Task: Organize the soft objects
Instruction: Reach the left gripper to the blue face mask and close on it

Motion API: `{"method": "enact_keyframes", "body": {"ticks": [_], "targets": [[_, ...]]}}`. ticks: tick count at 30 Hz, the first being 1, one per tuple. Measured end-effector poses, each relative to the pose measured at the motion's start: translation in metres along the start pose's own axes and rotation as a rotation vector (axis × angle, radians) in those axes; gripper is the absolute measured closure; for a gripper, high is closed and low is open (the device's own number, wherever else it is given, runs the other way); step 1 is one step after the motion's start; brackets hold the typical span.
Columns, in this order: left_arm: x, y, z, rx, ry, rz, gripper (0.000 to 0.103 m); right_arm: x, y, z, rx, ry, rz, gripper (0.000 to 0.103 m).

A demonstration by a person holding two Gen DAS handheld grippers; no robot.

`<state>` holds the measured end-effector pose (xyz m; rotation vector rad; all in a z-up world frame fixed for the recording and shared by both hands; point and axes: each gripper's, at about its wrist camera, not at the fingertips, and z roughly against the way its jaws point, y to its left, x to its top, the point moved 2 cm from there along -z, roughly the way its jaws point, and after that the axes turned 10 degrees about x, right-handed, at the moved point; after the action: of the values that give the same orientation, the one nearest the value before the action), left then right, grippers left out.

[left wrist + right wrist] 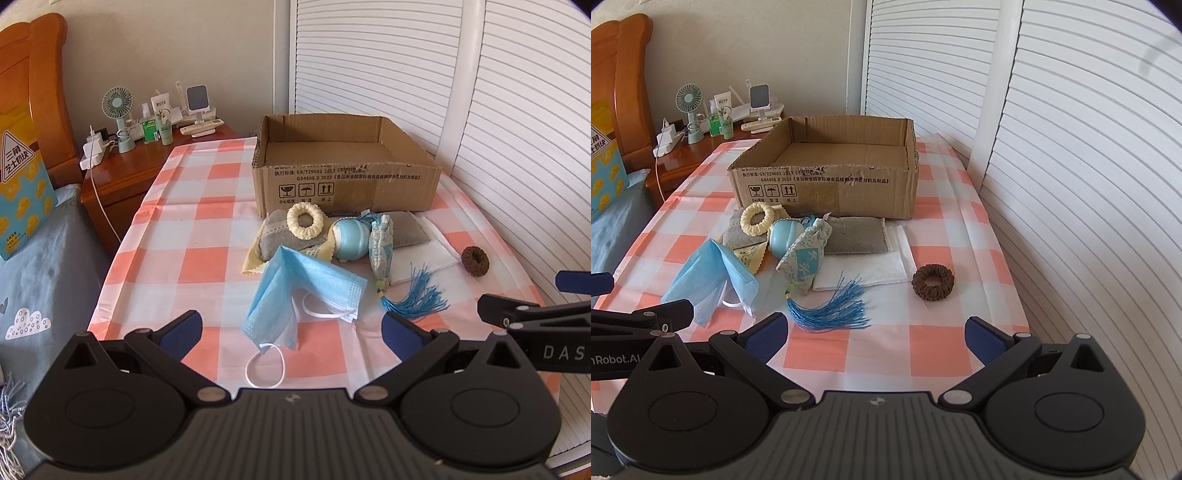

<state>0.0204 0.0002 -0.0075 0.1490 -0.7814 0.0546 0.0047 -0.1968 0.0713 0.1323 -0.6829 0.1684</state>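
Observation:
A pile of soft things lies on the checked tablecloth in front of an open cardboard box [343,173] [827,181]. Nearest is a blue face mask [295,288] [709,280]. Behind it are a cream scrunchie [306,220] [757,218], a pale blue ball [351,238] [785,236], a patterned sachet with a blue tassel [382,247] [807,262], grey pouches [855,238] and a white cloth [424,258] [871,271]. A brown scrunchie [475,259] [933,282] lies apart on the right. My left gripper [291,330] hangs open just before the mask. My right gripper [875,334] is open near the tassel.
A wooden nightstand [122,173] at the back left carries a small fan [118,110], bottles and a charger. A bed with blue bedding [40,266] runs along the left. White louvred doors [1071,147] close off the right side.

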Motion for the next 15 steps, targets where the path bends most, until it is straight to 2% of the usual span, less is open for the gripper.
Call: {"method": "enact_keyframes", "body": {"ticks": [5, 15], "targets": [[0.004, 0.000, -0.004, -0.017, -0.021, -0.017, 0.001, 0.004, 0.001, -0.004, 0.001, -0.001, 0.023, 0.000], [0.007, 0.003, -0.021, -0.001, -0.021, -0.066, 0.001, 0.008, -0.012, -0.016, 0.018, -0.006, 0.026, 0.000]]}}
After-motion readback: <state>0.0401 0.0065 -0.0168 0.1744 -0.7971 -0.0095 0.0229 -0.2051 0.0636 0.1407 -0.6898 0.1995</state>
